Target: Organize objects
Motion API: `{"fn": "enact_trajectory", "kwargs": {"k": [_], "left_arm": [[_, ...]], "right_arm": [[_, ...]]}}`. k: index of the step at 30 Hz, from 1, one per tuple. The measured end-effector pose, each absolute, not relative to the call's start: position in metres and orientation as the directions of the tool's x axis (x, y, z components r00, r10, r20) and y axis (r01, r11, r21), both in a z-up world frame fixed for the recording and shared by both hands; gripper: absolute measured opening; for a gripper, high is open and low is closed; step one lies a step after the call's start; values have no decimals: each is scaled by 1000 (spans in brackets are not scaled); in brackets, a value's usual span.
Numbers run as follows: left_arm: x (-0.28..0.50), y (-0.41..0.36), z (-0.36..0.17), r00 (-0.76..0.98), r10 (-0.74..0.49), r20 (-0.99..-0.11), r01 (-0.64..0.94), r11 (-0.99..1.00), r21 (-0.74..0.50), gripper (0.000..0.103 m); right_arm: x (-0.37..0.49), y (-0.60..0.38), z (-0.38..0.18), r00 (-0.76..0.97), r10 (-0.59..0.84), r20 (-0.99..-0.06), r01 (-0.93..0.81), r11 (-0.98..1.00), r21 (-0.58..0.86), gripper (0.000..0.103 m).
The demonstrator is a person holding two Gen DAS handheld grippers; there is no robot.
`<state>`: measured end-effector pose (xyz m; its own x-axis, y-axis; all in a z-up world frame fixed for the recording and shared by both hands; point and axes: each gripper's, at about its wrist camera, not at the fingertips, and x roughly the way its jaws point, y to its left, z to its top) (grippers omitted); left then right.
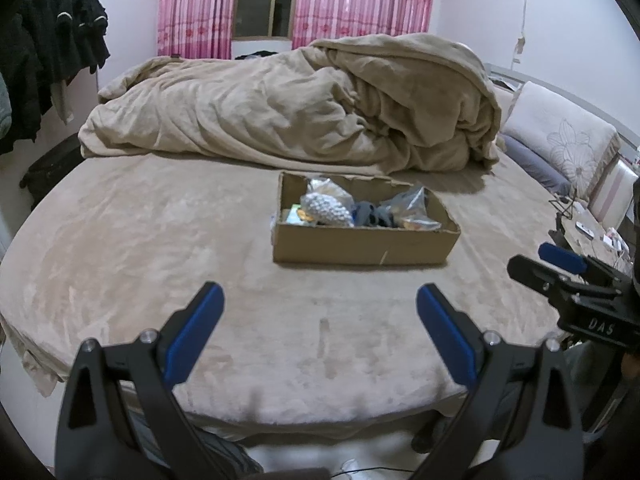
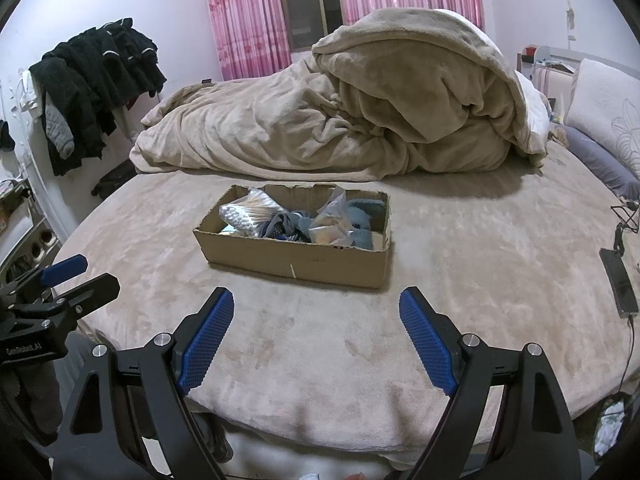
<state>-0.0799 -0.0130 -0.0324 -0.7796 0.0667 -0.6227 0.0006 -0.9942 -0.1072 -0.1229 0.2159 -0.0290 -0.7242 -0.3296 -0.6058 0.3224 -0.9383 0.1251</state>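
Both tongs, left tongs [image 1: 320, 304] and right tongs [image 2: 316, 308], gape wide and hold nothing, hovering near the bed's [image 1: 160, 240] edge. The filled cardboard box [image 1: 360, 246] sits mid-bed, a rumpled blanket [image 2: 340, 120] beyond.

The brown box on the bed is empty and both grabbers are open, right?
Not quite. The cardboard box is not empty: the right wrist view shows a bag of cotton swabs, grey cloth and plastic bags inside. The rest holds: it sits on the bed, and the left gripper and right gripper are open.
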Motion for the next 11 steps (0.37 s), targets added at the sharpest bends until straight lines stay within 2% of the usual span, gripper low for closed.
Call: {"fn": "enact_trajectory", "kwargs": {"k": [11], "left_arm": [[-85, -9, -37, -774, 123, -621, -57, -990, -125, 98]], "right_arm": [[-125, 216, -31, -722, -329, -609, 324, -938, 122, 87]]}}
